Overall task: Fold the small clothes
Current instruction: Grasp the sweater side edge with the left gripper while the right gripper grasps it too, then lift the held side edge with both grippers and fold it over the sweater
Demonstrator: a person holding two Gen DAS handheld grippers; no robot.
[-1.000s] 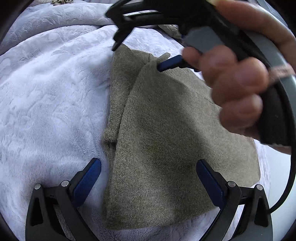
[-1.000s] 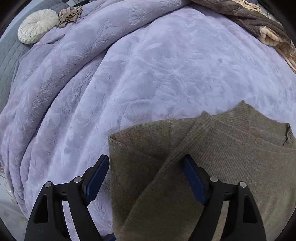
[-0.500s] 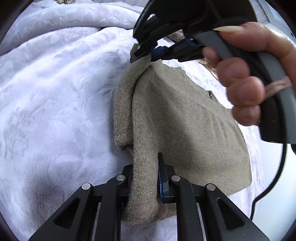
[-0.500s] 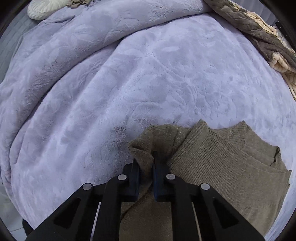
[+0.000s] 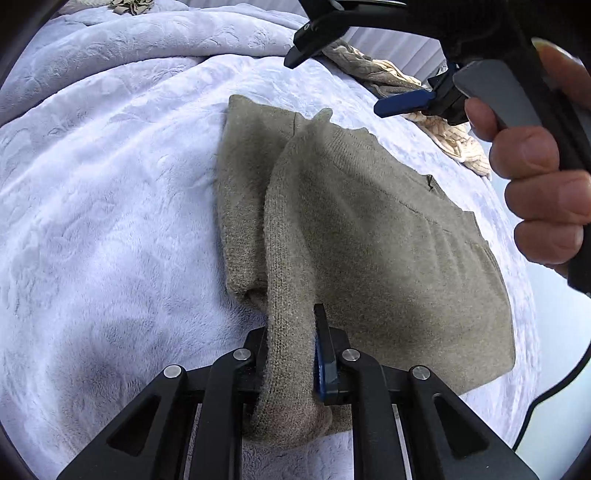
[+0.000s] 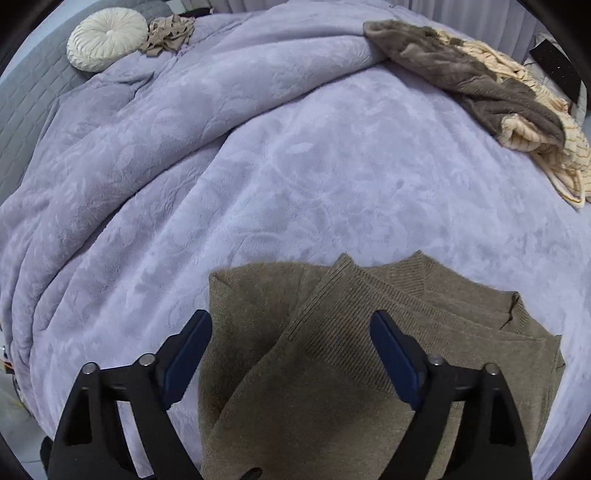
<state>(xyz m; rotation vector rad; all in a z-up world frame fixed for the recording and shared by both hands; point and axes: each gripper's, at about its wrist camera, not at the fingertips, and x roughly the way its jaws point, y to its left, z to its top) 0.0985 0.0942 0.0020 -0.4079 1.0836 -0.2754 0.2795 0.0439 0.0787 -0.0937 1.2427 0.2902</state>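
Observation:
An olive-brown knit sweater [image 5: 369, 236] lies partly folded on the lilac blanket [image 5: 110, 206]. My left gripper [image 5: 291, 347] is shut on a raised fold of the sweater at its near edge. My right gripper [image 6: 291, 350] is open and empty, hovering above the sweater's [image 6: 332, 369] folded sleeve end near the collar. In the left wrist view the right gripper [image 5: 347, 70] is held high above the sweater's far end with its jaws wide apart.
The lilac blanket [image 6: 258, 166] covers the bed. A brown and cream knit pile [image 6: 498, 85] lies at the far right. A round cream cushion [image 6: 107, 38] and a crumpled beige cloth [image 6: 168, 33] sit at the far left.
My right gripper let go of the sweater's far corner, opened and rose above it. My left gripper stays shut on the near fold.

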